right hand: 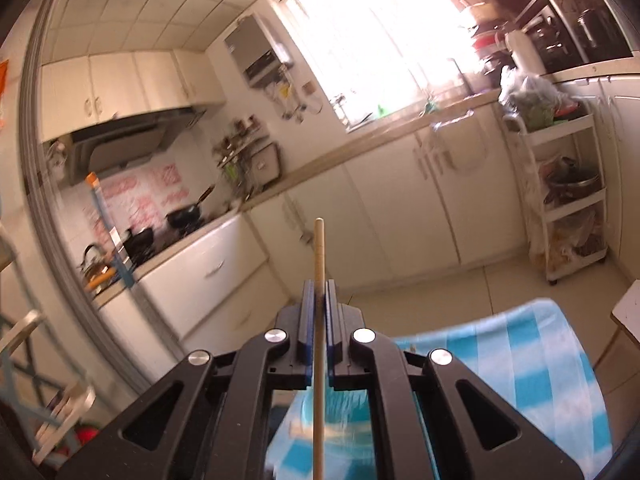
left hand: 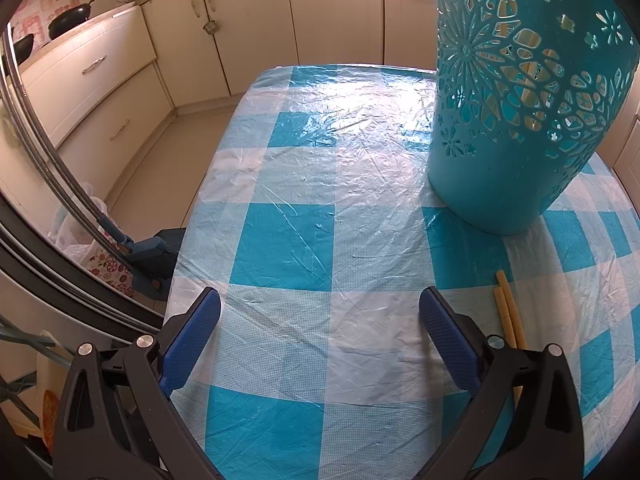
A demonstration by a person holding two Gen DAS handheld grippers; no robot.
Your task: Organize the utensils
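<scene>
My right gripper (right hand: 319,286) is shut on a single wooden chopstick (right hand: 319,248), which stands upright between the blue pads and runs down past the gripper body. It is raised high and looks out across the kitchen. Below it, blurred, shows the teal holder (right hand: 340,412) on the checked cloth. In the left wrist view, the teal perforated utensil holder (left hand: 520,120) stands on the blue-and-white checked table (left hand: 320,208), with wooden sticks dimly visible through its holes. Two more chopsticks (left hand: 508,312) lie on the cloth beside my open left gripper (left hand: 320,320), which holds nothing.
A broom and dustpan (left hand: 148,252) lean left of the table beside a floral bag. Cream cabinets (left hand: 248,28) line the far walls. A white shelf trolley (right hand: 568,200) stands at right, and pans (right hand: 184,214) sit on the stove counter.
</scene>
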